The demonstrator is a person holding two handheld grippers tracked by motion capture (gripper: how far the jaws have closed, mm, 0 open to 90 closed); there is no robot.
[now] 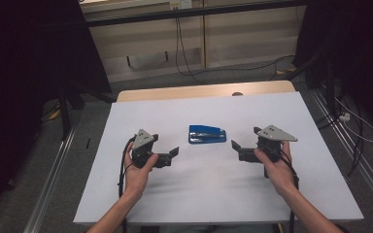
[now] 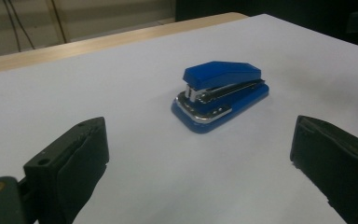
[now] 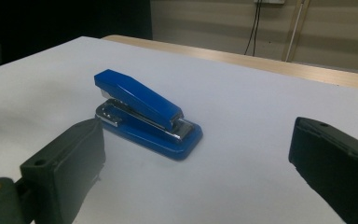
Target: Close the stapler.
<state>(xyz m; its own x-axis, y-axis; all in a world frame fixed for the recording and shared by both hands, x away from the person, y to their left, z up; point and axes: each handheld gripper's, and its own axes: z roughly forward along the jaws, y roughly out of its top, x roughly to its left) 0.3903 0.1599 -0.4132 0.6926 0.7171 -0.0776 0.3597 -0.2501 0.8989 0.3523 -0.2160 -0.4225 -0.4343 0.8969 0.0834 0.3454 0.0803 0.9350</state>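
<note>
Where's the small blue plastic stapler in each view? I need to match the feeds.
High view: small blue plastic stapler lies mid-table, between the two hand-held grippers.
Left gripper view: right of centre, beyond the open jaws.
Right gripper view: left of centre.
Shared landmark: the table's wooden far edge.

A white-topped table (image 1: pixel 184 194) with a wooden far edge carries a blue stapler (image 1: pixel 207 134) lying flat

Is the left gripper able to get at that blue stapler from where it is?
Probably yes: the left gripper has its jaws spread wide, and bare white table lies between it and the blue stapler.
</note>
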